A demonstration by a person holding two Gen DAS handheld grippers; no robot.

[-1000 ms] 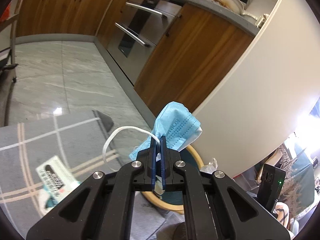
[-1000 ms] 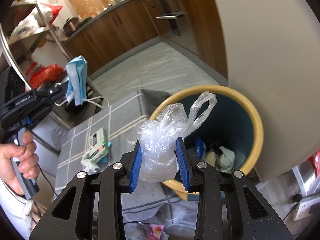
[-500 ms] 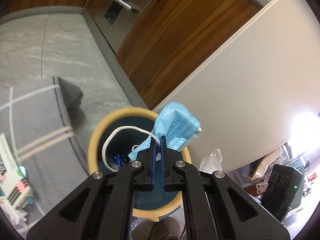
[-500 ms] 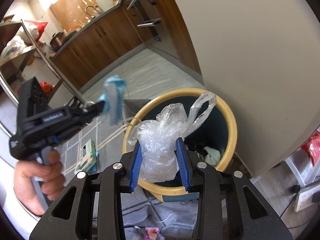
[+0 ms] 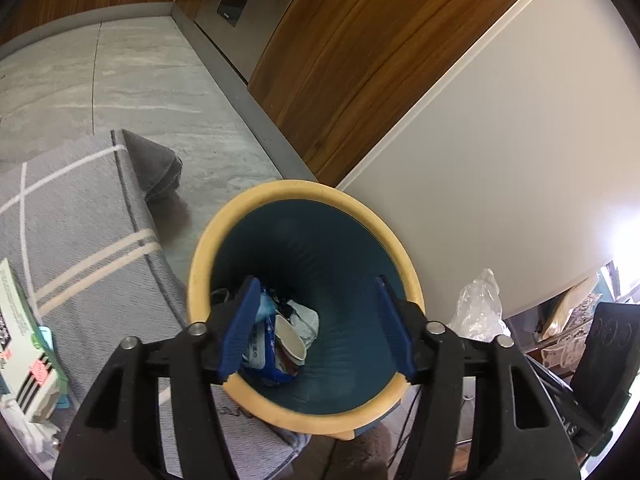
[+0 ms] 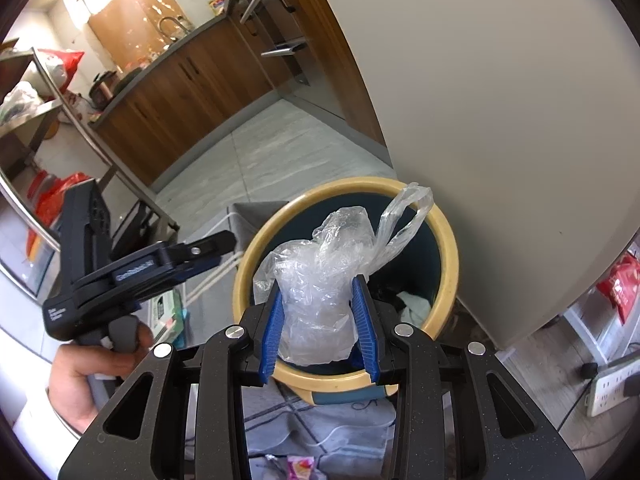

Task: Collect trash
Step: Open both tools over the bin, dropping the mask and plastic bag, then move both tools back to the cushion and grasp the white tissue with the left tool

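Your L gripper [image 5: 316, 328] jaws just opened wide, empty, over bin [image 5: 248, 216] at frame centre; R gripper [image 6: 319, 326] clamped plastic bag [image 6: 320, 280].

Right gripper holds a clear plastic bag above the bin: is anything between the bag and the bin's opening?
Nothing visible. The bag, clamped in the right gripper, hangs over the bin, whose mouth is open. The left gripper sits off to the side, its jaws just opened and empty.

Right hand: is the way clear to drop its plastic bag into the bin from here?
Probably yes. The right gripper holds the plastic bag over the bin, whose mouth is uncovered. The left gripper, jaws just opened and empty, sits off to the bin's side.
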